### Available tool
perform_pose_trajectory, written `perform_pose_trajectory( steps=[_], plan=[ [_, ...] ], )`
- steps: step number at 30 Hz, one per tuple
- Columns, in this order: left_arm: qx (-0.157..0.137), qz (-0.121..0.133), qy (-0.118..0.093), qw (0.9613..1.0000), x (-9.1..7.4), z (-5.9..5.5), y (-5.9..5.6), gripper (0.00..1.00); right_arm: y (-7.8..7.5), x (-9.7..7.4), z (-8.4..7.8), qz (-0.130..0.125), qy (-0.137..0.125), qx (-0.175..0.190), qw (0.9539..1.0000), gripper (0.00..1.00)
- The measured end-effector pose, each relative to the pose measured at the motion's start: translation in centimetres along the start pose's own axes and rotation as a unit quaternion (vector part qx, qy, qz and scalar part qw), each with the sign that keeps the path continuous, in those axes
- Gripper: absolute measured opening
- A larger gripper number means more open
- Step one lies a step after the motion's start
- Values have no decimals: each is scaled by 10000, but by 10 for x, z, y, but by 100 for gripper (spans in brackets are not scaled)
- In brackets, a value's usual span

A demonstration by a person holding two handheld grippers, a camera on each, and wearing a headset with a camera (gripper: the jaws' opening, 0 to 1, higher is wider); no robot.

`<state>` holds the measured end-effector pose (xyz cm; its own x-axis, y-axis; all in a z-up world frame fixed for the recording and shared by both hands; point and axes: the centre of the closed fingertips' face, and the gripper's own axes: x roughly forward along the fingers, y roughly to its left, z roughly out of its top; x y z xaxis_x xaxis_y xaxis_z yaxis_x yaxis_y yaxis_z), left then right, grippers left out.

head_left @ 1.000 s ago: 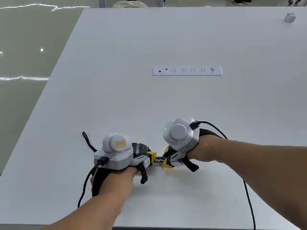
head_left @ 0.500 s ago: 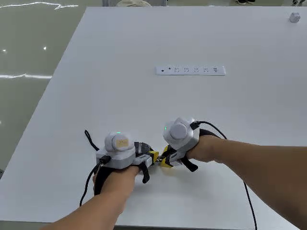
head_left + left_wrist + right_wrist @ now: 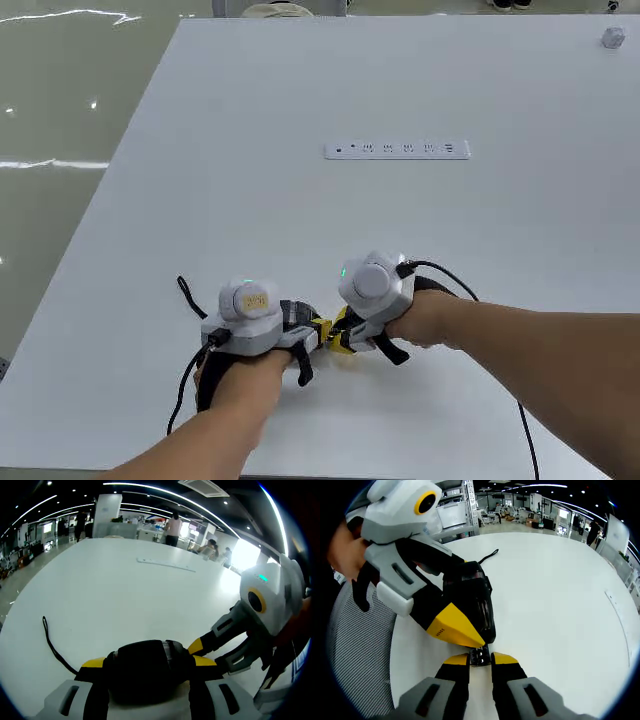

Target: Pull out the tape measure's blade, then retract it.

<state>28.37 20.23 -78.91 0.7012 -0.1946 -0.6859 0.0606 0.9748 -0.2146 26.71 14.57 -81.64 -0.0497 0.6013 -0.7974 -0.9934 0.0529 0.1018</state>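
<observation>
L gripper (image 3: 316,330), R gripper (image 3: 343,338): white-grey, yellow-tipped blk fingers (image 3: 453,673), blk cables (image 3: 440,268).

White workbench (image 3: 300,230); glossy floor (image 3: 60,110) (strip lights (image 3: 165,491) overhead)

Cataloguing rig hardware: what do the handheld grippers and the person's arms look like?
The left gripper and right gripper have white-grey housings with round caps, green lights and black jaws tipped yellow. Each trails a black cable. No sleeves on the forearms.

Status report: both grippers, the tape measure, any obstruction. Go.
Left gripper shut on tape measure. Right gripper shut on blade tip, blade barely drawn. Power strip far up the table, out of the way.
</observation>
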Motion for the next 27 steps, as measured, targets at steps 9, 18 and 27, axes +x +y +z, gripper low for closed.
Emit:
perform_pose_trajectory(
  steps=[9,18,27],
  plan=[
    [-8,-16,-15,10000,0,0,0,61,1,-5,-8,31,112,-296,9995,16],
    [-82,-64,-59,9999,-1,0,0,61,0,2,-3,39,162,-535,9984,14],
    [-135,-92,-67,9998,-1,1,0,61,0,5,2,66,140,-621,9979,14]
  ],
)
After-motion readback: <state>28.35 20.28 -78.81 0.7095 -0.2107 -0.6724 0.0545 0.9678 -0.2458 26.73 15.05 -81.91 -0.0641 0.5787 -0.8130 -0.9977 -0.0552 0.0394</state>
